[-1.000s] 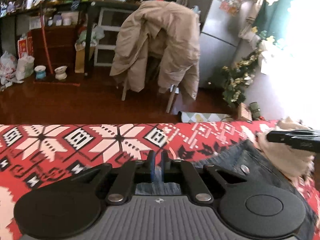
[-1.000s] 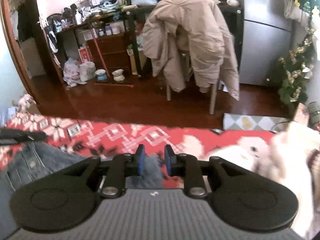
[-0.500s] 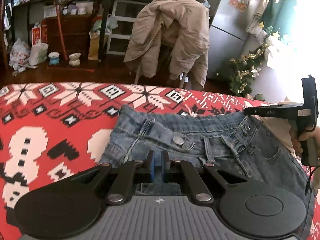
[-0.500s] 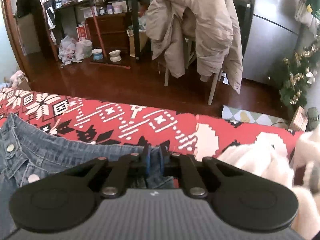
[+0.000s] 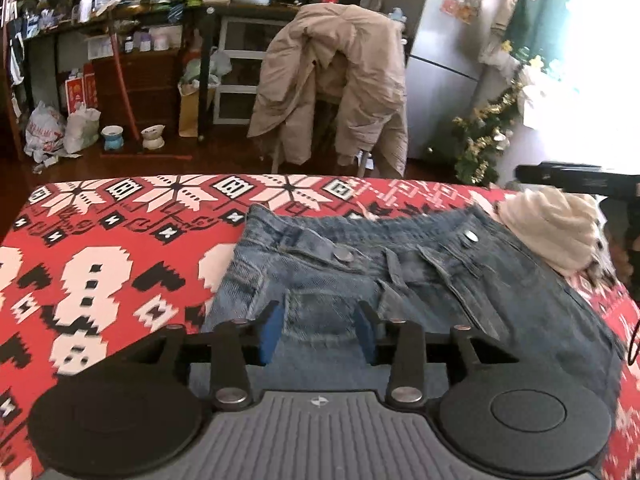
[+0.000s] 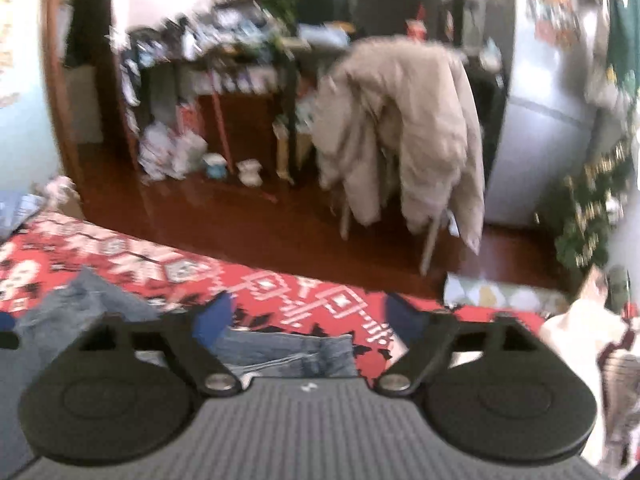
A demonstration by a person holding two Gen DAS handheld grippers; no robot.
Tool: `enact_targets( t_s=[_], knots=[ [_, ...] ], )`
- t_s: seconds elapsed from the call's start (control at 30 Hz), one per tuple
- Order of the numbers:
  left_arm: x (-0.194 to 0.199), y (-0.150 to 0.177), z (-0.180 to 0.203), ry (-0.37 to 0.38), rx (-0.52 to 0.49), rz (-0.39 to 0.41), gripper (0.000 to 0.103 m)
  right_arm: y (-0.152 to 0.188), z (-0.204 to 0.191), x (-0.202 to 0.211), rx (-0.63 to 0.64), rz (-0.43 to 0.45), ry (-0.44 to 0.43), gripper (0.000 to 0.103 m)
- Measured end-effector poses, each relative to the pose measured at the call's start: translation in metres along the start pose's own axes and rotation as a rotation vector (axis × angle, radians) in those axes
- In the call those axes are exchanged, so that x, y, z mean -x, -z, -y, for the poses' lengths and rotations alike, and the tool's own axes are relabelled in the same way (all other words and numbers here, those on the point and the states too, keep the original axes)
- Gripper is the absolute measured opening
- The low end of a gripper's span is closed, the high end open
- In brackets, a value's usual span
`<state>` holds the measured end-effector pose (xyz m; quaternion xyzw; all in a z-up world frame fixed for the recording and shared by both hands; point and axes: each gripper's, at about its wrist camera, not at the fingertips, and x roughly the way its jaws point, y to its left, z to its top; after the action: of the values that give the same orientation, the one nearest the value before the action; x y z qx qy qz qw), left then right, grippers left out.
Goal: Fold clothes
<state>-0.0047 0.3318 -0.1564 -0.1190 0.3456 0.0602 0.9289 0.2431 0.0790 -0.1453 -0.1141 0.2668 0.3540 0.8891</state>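
Blue jeans (image 5: pixel 400 276) lie flat on the red patterned blanket (image 5: pixel 100 264), waistband toward the far edge. My left gripper (image 5: pixel 318 334) hovers open just above the denim below the waistband, nothing between its blue pads. In the blurred right wrist view, my right gripper (image 6: pixel 308 322) is open wide over a corner of the jeans (image 6: pixel 288 350) and the blanket (image 6: pixel 120 256). The right gripper's black body (image 5: pixel 576 178) shows at the right edge of the left wrist view.
A cream knitted garment (image 5: pixel 556 232) lies bunched at the jeans' right side, also seen as a white garment (image 6: pixel 580 340) at right. Beyond the blanket's far edge stand a chair draped with a beige coat (image 5: pixel 336 92), a cluttered shelf (image 5: pixel 132 52) and a fridge (image 5: pixel 448 52).
Both grippers were shut on the jeans and have let go; they now stand open. The jeans have settled flat on the blanket. The right wrist view has swung and is blurred.
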Motion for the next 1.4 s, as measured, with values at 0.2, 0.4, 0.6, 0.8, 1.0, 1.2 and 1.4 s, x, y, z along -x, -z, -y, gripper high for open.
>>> enact_targets(
  t_s=[0.2, 0.4, 0.6, 0.8, 1.0, 1.2, 1.4],
  knots=[
    [0.047, 0.02, 0.024, -0.022, -0.036, 0.055, 0.064, 0.019, -0.021, 0.093, 0.029, 0.053, -0.067, 0.102],
    [0.074, 0.04, 0.046, -0.018, -0.015, 0.034, 0.078, 0.062, -0.041, 0.163, 0.013, 0.034, -0.08, 0.102],
    [0.093, 0.073, 0.067, -0.13, -0.009, 0.069, 0.088, 0.113, -0.052, 0.204, -0.04, 0.044, -0.064, 0.102],
    [0.113, 0.1, 0.091, -0.191, -0.122, 0.153, 0.099, 0.151, -0.061, 0.217, -0.092, -0.025, -0.108, 0.102],
    [0.114, 0.114, 0.106, -0.117, -0.12, 0.067, 0.098, 0.17, -0.077, 0.233, -0.076, 0.001, -0.051, 0.102],
    [0.103, 0.127, 0.117, -0.064, -0.022, -0.004, 0.079, 0.182, -0.095, 0.243, -0.056, 0.02, 0.02, 0.102],
    [0.093, 0.136, 0.125, 0.031, 0.097, -0.055, 0.041, 0.192, -0.116, 0.233, -0.009, -0.101, 0.014, 0.102]
  ],
)
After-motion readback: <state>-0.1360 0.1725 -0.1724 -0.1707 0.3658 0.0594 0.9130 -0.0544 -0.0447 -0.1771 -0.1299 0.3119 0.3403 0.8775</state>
